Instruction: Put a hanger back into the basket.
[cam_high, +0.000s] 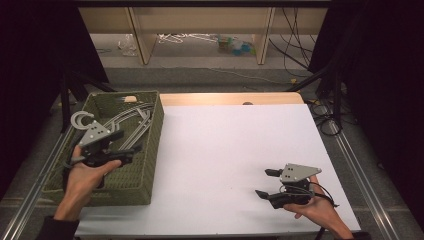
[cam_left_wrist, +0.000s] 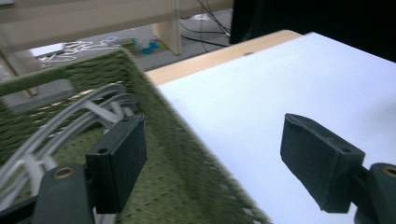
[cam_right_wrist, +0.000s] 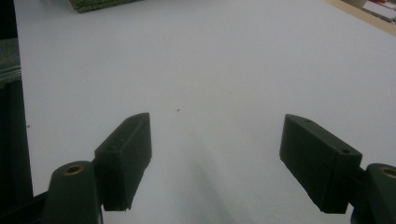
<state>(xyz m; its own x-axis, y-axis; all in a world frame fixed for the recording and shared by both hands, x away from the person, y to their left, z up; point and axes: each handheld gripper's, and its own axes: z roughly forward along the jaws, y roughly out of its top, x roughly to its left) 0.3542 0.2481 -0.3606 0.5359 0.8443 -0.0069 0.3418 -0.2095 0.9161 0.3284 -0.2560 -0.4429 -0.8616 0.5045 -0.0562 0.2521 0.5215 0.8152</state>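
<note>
High view: a green woven rectangular basket (cam_high: 150, 145) sits at the white desk's (cam_high: 235, 150) nine o'clock edge, holding grey plastic clothes hangers (cam_high: 131, 120) whose long axes run toward one o'clock. The left hand-held gripper (cam_high: 131, 148) hovers over them (the nearer hand), released. The right hand-held gripper (cam_high: 263, 183) waits at five o'clock, released.

Left gripper view: hangers (cam_left_wrist: 70, 121) lie at ten o'clock.

Right gripper view: jaws apart over bare desk (cam_right_wrist: 201, 70).

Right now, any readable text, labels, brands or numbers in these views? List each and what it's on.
None readable.
Green woven basket: no label.
Grey hangers in it: no marking.
White table sheet: blank.
Left gripper and right gripper, grey plates included: no print.
Clutter on the floor beyond: too small and blurred to tell.
</note>
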